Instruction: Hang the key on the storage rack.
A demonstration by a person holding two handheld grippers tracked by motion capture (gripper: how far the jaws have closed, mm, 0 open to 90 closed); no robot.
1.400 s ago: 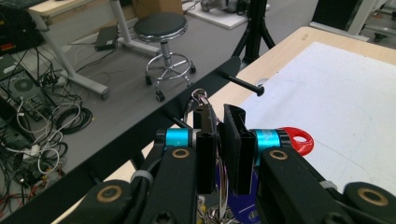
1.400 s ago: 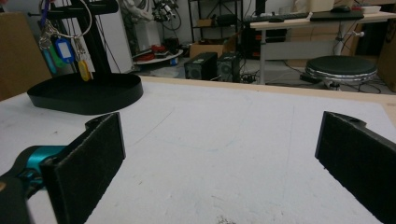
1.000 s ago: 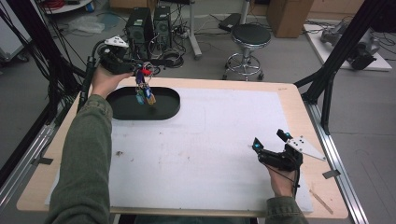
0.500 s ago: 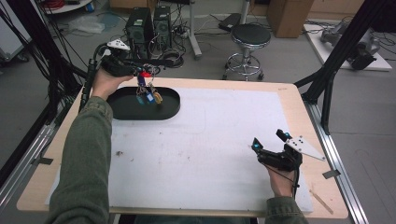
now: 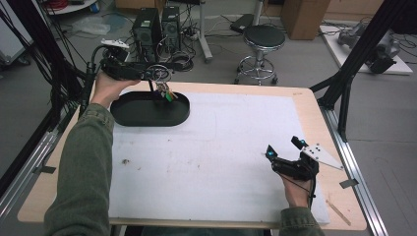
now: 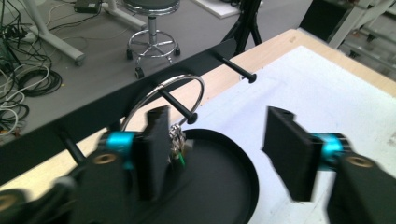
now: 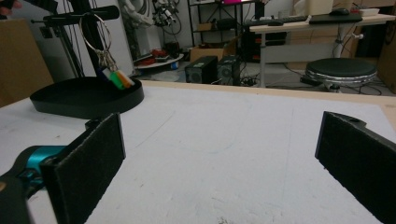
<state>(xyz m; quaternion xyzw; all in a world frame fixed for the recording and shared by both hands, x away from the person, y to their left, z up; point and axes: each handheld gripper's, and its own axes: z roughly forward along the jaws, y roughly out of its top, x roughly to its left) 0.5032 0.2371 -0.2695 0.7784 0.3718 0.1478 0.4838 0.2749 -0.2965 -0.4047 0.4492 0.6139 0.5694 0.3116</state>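
Table (image 5: pixel 236 196) with white mat covering most of it, wooden edge showing round the sides. Black oval tray (image 5: pixel 147 115) sits on the far left part, directly under and ahead of the left gripper's jaws; in the right gripper view the tray (image 7: pixel 84 100) lies far ahead and to the left of that gripper's jaws. Black rack (image 6: pixel 93 109) with pegs stands behind the tray, running across just beyond the left jaws in the left gripper view.

Left gripper (image 5: pixel 155 74) held level over the tray's far rim. Its jaws have just been opening and now stand about halfway apart, nothing pinched between the pads. Key ring (image 6: pixel 163 100), a big metal loop, hangs on a rack peg just past the tip of the left-hand jaw in that view, loop above the jaw, small coloured tags (image 6: pixel 177 156) dangling right beside the jaw's inner face, over the tray. Cannot tell whether the jaw touches the tags. In the high view the ring (image 5: pixel 160 76) sits at the jaw tips, tags (image 5: pixel 167 93) hanging into the tray.

Right gripper (image 5: pixel 282 147) rests near the right edge of the mat, well apart from the tray. Jaws wide open, only bare mat between them.
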